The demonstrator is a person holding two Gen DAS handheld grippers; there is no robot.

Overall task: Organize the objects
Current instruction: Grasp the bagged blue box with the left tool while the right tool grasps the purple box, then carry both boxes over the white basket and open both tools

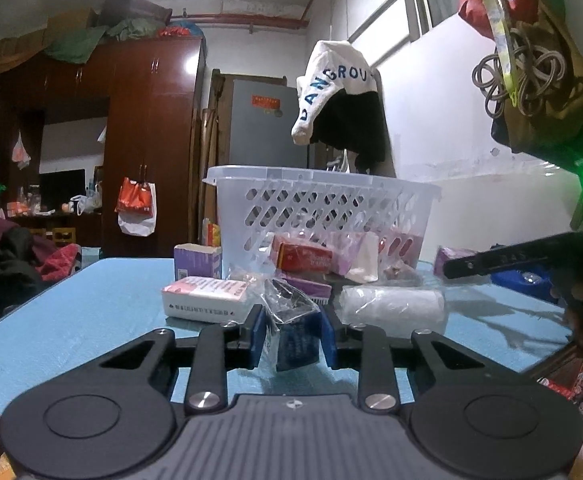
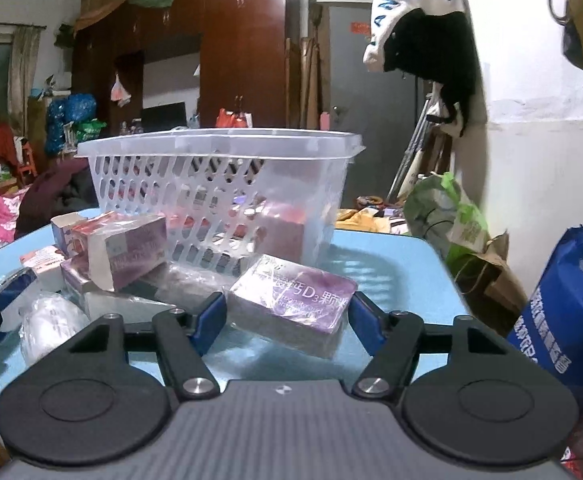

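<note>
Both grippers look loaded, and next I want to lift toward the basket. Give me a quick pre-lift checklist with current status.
1. left gripper shut on the dark wrapped packet: ok.
2. right gripper pads pressing the purple box: ok.
3. Purple box clear of neighbouring boxes: cannot tell.
4. white basket upright on the blue table, top open: ok.
5. Room left inside the basket: cannot tell; boxes already show through its wall.
6. white roll close beside the left gripper: not ok, may get nudged.

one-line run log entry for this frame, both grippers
left gripper: shut on blue packet | right gripper: shut on purple box | basket: upright behind pile | both items on table
</note>
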